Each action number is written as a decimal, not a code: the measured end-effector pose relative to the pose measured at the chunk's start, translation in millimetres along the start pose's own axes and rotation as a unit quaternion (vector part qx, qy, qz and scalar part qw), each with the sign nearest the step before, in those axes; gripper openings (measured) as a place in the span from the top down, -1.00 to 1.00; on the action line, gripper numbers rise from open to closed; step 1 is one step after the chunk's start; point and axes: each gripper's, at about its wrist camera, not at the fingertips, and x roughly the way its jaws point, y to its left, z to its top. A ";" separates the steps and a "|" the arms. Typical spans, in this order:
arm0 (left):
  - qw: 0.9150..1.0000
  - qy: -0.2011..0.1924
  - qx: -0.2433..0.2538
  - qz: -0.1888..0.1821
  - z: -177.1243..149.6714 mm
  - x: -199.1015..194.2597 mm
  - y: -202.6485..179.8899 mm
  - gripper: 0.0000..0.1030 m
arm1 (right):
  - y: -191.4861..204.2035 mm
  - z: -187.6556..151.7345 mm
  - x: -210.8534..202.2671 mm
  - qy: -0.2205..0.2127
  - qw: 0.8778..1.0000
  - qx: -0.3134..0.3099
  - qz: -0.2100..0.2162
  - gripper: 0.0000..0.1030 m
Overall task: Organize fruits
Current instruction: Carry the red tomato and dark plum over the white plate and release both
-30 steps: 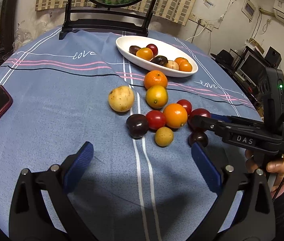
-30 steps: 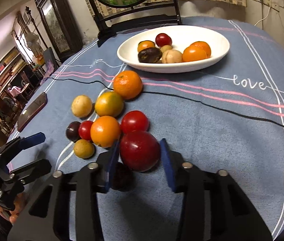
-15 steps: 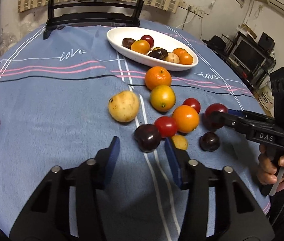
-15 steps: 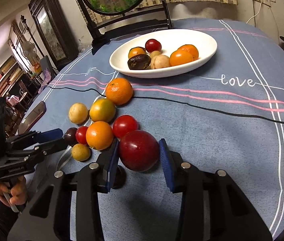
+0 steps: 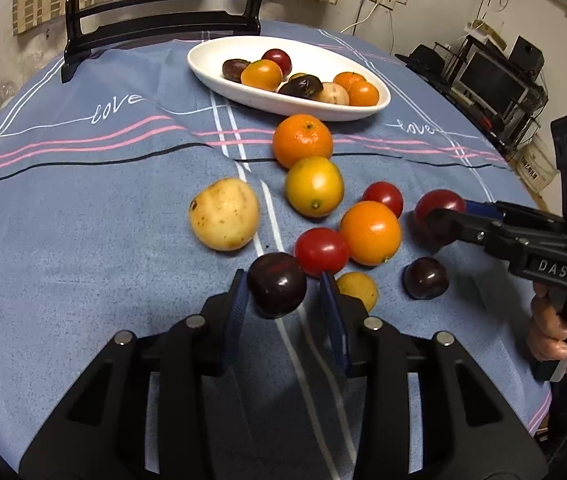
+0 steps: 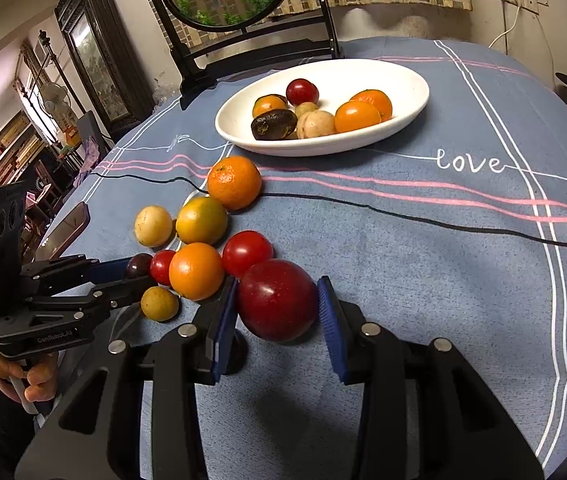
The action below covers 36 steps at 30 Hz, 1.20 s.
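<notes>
A white oval bowl [image 5: 211,65] [image 6: 411,80] at the far side of the blue tablecloth holds several fruits. Loose oranges, tomatoes, plums and pale round fruits lie in a cluster before it. My left gripper [image 5: 283,296] is closed around a dark plum [image 5: 276,290]; its left pad touches it, the right pad stands close beside it. My right gripper [image 6: 277,308] is shut on a large red plum [image 6: 277,306], also seen in the left wrist view [image 5: 437,206]. In the right wrist view the left gripper [image 6: 123,276] reaches in from the left.
A dark plum [image 5: 425,278] and a small yellow fruit [image 5: 357,288] lie near my grippers. A phone [image 6: 65,230] lies at the table's left edge. A black mirror stand [image 6: 243,52] is behind the bowl. Shelves and electronics stand off the table's right side.
My left gripper moved forward and narrowed from wide open to close around the dark plum. My right gripper stayed shut on the red plum and hardly moved.
</notes>
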 end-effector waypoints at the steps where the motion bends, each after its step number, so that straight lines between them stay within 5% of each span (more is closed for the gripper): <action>1: 1.000 0.000 0.002 0.004 -0.4 0.1 -0.6 0.39 | -0.1 -0.1 0.2 0.000 1.000 0.000 0.000 0.22; 13: 1.000 -0.022 -0.007 -0.019 7.1 -19.8 4.1 0.45 | 1.2 6.5 -13.4 -0.031 0.999 0.007 0.033 0.22; 19: 0.997 -0.071 -0.013 -0.042 86.5 -31.1 6.6 0.45 | -3.3 60.3 -10.0 -0.098 0.995 0.006 0.016 0.22; 24: 0.998 -0.058 -0.017 -0.021 157.0 19.6 9.4 0.46 | -29.0 106.3 31.6 -0.106 0.994 0.040 0.014 0.22; 32: 0.999 -0.038 -0.005 0.014 185.9 70.3 14.4 0.43 | -41.7 133.2 70.7 -0.080 0.996 0.038 0.008 0.19; 33: 0.999 -0.034 -0.003 0.023 186.2 70.6 13.7 0.25 | -39.8 134.0 71.4 -0.075 0.997 0.033 0.004 0.16; 34: 0.999 -0.033 -0.004 0.026 185.9 69.3 13.8 -0.39 | -38.7 134.0 69.4 -0.074 0.997 0.030 0.002 -0.06; 36: 0.997 -0.058 -0.020 0.047 181.1 51.3 15.2 -0.70 | -32.1 129.7 48.8 -0.104 0.994 0.018 0.004 -0.25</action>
